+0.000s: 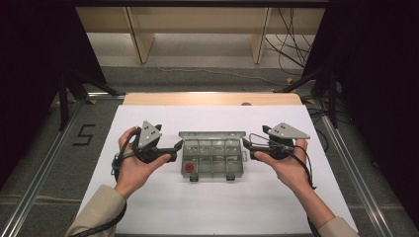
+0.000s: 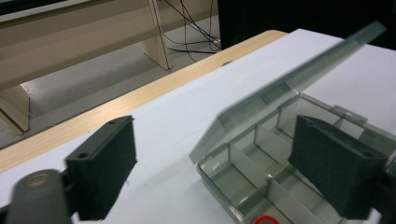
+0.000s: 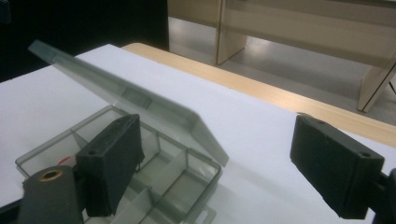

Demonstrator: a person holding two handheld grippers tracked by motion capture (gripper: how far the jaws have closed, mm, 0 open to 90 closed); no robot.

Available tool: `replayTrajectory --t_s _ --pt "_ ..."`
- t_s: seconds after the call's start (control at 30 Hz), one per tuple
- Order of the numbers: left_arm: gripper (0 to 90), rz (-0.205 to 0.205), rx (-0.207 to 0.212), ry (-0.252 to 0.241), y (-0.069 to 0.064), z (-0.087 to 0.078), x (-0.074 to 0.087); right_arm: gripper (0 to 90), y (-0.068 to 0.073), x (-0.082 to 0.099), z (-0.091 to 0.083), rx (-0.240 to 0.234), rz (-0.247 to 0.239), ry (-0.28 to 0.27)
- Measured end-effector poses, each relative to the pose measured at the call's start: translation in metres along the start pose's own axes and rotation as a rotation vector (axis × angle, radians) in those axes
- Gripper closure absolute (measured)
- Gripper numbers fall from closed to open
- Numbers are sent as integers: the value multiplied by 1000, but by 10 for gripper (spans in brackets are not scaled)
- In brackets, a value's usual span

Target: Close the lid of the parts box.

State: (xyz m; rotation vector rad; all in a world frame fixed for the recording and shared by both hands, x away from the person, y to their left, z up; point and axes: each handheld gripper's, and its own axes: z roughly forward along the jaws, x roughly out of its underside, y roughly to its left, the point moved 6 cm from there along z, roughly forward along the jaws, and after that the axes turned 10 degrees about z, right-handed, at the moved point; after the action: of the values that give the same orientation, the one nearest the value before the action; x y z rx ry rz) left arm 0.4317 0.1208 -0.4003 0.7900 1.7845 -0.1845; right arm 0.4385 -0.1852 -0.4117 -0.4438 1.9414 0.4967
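- The person's sleeves are cut off by the bottom edge of the high view.
- The left gripper [image 1: 174, 150] stands with jaws wide apart, holding nothing, just left of the box; the right gripper [image 1: 245, 148] does likewise just right of it.
- The clear compartment box [image 1: 212, 159] sits mid-table on the white sheet [image 1: 207, 207], its lid [image 2: 289, 84] raised and tilted back.
- A red ring [image 1: 188, 167] lies in the near-left compartment; the other compartments look empty, though glare makes this hard to tell.
- Beyond, the wooden table edge [image 1: 212, 98], grey floor, loose cables [image 1: 291, 34] and pale furniture legs.
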Motion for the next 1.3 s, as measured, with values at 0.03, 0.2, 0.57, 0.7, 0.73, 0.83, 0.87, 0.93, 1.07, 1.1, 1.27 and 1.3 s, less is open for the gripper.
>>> replayTrajectory --t_s 0.03,0.2,0.57,0.7,0.73,0.83,0.87,0.93,1.07,1.1,1.27,1.3 --pt "170 -1 -4 -2 3 0 -4 203 -2 -4 0 13 -4 -2" --pt "349 -21 -24 59 10 5 -13 344 -2 -16 4 21 10 -2" --pt "735 -69 6 60 8 22 -21 767 6 -27 17 11 37 -7" --pt "864 -83 30 72 7 27 -18 868 10 -25 20 -5 49 25" --pt "880 -84 37 78 7 28 -17 882 12 -23 21 -17 54 38" --pt "898 -104 53 92 5 29 -14 900 13 -22 22 -14 44 49" --pt "899 -105 57 93 5 30 -13 900 12 -22 23 -10 27 41" --pt "899 -91 62 105 5 29 -12 900 15 -19 23 -17 52 57" --pt "899 -89 78 109 2 29 -12 900 15 -18 23 -18 31 66" --pt "900 -85 82 111 1 29 -12 900 15 -17 23 -21 31 72" --pt "900 -113 91 115 -3 29 -12 900 16 -15 22 -31 36 91" --pt "900 -106 94 120 -3 29 -11 900 17 -15 22 -32 37 94"
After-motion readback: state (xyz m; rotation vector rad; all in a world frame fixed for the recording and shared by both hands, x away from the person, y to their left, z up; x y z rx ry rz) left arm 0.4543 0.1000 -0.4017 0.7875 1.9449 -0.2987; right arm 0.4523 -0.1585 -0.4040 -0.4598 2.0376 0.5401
